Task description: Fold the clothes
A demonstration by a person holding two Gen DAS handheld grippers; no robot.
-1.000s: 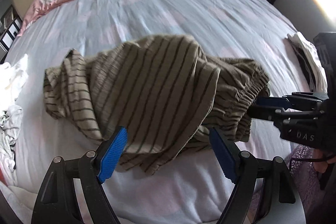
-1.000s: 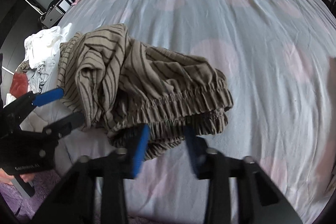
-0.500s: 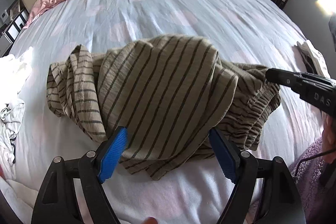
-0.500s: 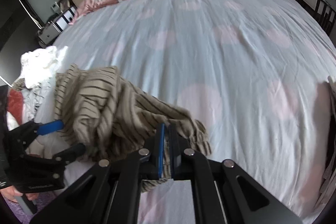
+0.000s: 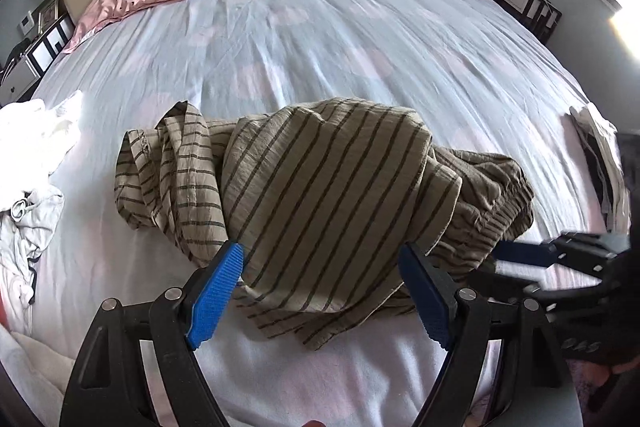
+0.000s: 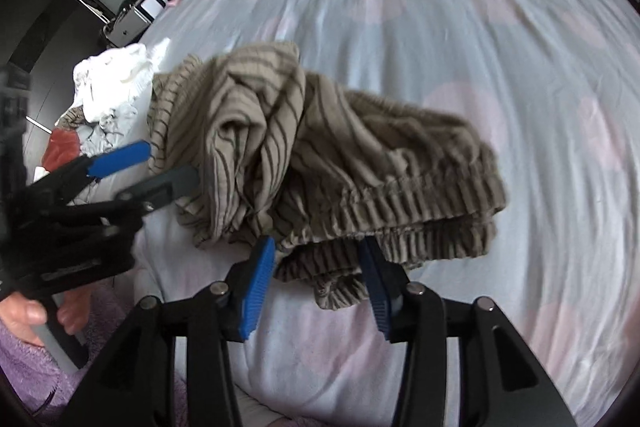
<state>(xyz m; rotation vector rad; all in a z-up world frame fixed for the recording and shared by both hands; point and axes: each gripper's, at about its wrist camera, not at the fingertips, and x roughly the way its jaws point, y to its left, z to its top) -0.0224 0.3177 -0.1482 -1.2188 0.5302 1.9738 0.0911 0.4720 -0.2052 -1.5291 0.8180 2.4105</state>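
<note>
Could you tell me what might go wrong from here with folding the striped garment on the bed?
The striped garment lies bunched in thick layers, so a grab could catch several at once and fold it crooked. The right gripper is opening at the ribbed waistband, which sags between its pads; it may lose the band or nip only a loose flap. The left gripper stands wide near the garment's front edge, close to the white clothes pile.
</note>
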